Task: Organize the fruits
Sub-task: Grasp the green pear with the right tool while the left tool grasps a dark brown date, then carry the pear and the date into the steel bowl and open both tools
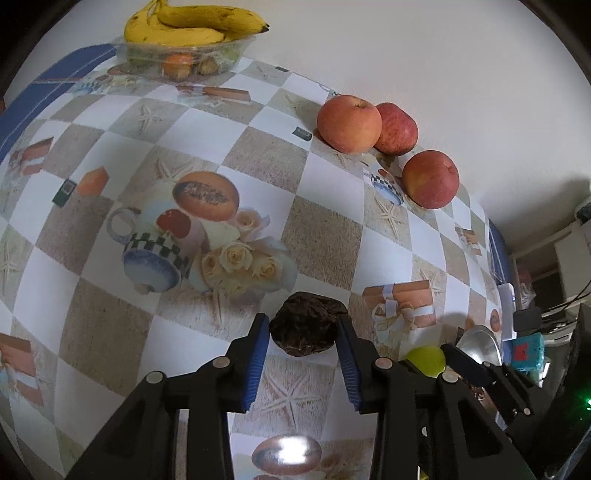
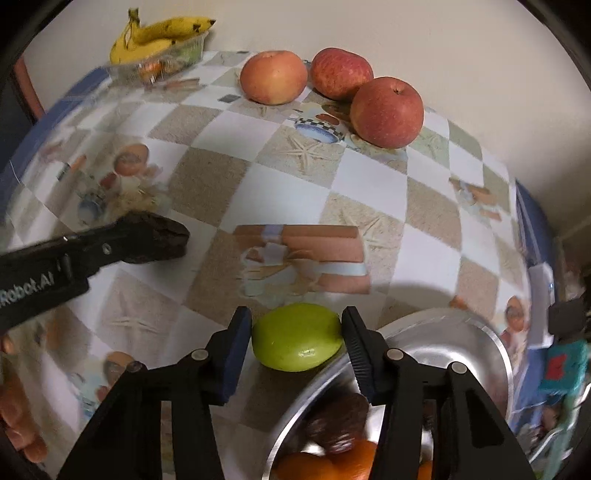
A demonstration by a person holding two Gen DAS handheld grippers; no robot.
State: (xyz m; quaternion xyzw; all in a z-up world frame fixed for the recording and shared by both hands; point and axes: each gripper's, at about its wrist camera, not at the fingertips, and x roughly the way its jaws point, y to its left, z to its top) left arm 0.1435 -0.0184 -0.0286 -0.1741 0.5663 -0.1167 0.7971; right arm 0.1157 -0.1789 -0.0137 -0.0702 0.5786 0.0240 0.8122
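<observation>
My left gripper is shut on a dark wrinkled fruit and holds it over the patterned tablecloth; the same gripper and fruit show at the left of the right wrist view. My right gripper is shut on a green fruit, beside the rim of a metal bowl. The bowl holds an orange fruit and a dark fruit. Three red apples sit near the far wall.
A clear plastic tray with bananas on top stands at the far left corner. The white wall runs behind the table. A blue box and dark clutter lie past the table's right edge.
</observation>
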